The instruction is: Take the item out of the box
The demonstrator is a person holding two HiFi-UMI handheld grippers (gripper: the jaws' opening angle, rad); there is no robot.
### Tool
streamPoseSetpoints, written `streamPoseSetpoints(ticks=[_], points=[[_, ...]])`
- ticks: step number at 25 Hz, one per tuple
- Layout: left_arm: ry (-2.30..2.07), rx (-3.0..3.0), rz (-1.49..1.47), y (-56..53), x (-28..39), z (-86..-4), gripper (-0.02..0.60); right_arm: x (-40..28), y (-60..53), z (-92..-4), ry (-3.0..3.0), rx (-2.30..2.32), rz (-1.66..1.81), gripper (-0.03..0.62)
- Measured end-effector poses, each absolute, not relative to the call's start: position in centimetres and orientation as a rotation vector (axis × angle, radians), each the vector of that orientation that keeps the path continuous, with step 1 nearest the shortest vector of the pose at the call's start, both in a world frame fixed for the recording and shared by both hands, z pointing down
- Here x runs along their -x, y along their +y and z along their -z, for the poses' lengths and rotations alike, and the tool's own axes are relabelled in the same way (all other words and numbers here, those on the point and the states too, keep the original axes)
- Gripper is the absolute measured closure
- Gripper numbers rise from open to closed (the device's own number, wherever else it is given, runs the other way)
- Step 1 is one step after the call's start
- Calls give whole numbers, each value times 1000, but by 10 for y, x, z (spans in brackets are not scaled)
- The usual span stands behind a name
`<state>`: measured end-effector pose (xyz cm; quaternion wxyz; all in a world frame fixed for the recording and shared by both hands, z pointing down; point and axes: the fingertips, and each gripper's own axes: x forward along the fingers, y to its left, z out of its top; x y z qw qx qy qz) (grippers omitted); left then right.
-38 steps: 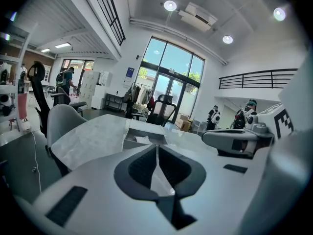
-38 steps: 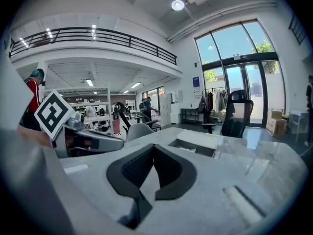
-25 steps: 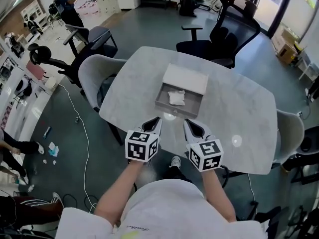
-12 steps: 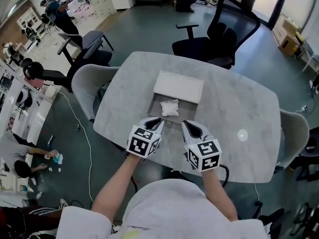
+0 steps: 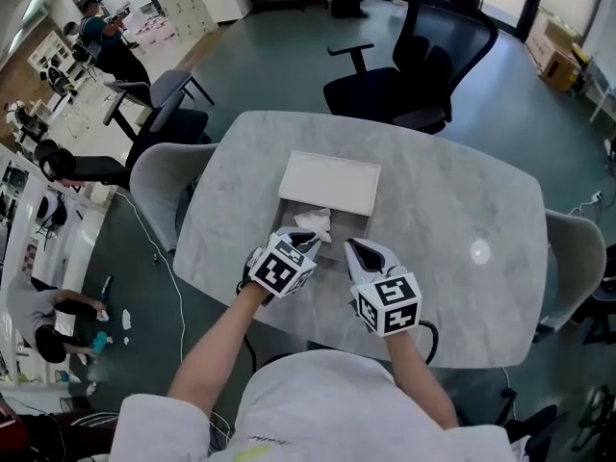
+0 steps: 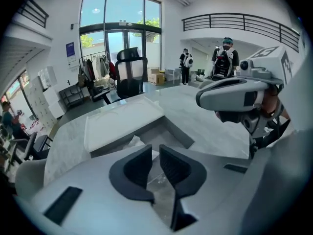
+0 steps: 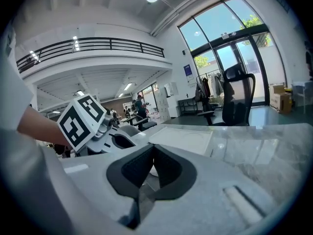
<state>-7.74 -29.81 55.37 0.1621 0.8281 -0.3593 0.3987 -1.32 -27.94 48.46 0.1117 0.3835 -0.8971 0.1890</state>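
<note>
Table top [image 5: 452, 210]: pale grey marble look, smooth, with a soft sheen that catches the lights.
Box [image 6: 178, 133]: grey walls, matt, card-like.
Lid [image 5: 329, 182]: white, smooth, matt.
Item [image 5: 313, 223]: white, thin, crumpled; paper or film, hard to say.
Left gripper [image 5: 306, 243], right gripper [image 5: 352, 246]: smooth grey plastic shells.
Pads [image 6: 139, 166]: black, matt, ribbed, rubbery.
Floor [image 5: 289, 56]: dark grey-green, smooth, faint shine.

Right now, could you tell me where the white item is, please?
In the head view, the item lies in the open box on the table, just this side of the lid and right ahead of the left gripper.
</note>
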Motion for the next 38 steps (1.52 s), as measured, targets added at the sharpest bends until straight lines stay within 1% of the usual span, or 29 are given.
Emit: streamPoseSetpoints(ticks=[3,7,10,24,32,38], points=[[-975,-2366,-1215,-305,71,-561,554,7,-287,-489,-2640,-1135,-584,589],[-884,-2375,-1313,-310,67,-573,518,6,-293,-492,-2639,-1145,-615,589],[-841,-2380,-1367,-317,70,-581,511,6,-299,-496,-2629,-1156,-632,589],[-575,-2408,-1503,-332,71,-617,448,9,-320,-516,-2519,-1245,-690,589],[-403,-2441,-1630,-330,72,-631,446,18,-326,-516,-2486,-1274,-699,589],[-368,-2450,-1667,-332,71,-638,449,15,-328,-521,-2463,-1298,-714,589]])
